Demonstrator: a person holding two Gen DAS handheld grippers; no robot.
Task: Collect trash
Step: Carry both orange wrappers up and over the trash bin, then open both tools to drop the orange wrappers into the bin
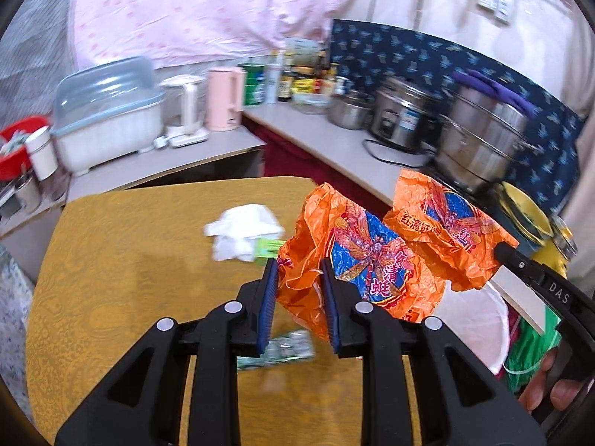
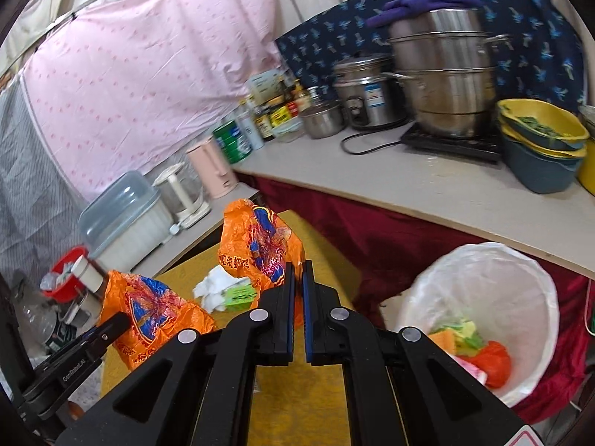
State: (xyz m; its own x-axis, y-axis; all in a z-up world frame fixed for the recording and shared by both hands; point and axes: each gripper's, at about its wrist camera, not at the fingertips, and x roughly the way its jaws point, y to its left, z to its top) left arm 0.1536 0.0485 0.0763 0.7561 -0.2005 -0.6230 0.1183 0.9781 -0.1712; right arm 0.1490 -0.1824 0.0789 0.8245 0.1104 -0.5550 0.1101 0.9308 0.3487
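Observation:
Two crumpled orange plastic wrappers with a blue and red print hang above the yellow table (image 1: 111, 260). My left gripper (image 1: 299, 265) is shut on one orange wrapper (image 1: 357, 256), and this gripper (image 2: 124, 319) and its wrapper (image 2: 148, 308) show at the left of the right wrist view. My right gripper (image 2: 299, 273) is shut on the other orange wrapper (image 2: 260, 241), which appears as the wrapper (image 1: 442, 226) held by the gripper (image 1: 500, 249) at the right edge. On the table lie a white tissue (image 1: 243, 232), a small green pack (image 1: 268, 248) and a silvery wrapper (image 1: 288, 347).
A bin with a white liner (image 2: 483, 271) stands to the right of the table, below the counter, with trash inside. The grey counter (image 2: 409, 182) carries steel pots (image 2: 442, 81), bottles and yellow and blue basins (image 2: 539, 141). A kettle (image 1: 186, 107), a pink jug (image 1: 225, 98) and a lidded box (image 1: 108, 111) stand behind the table.

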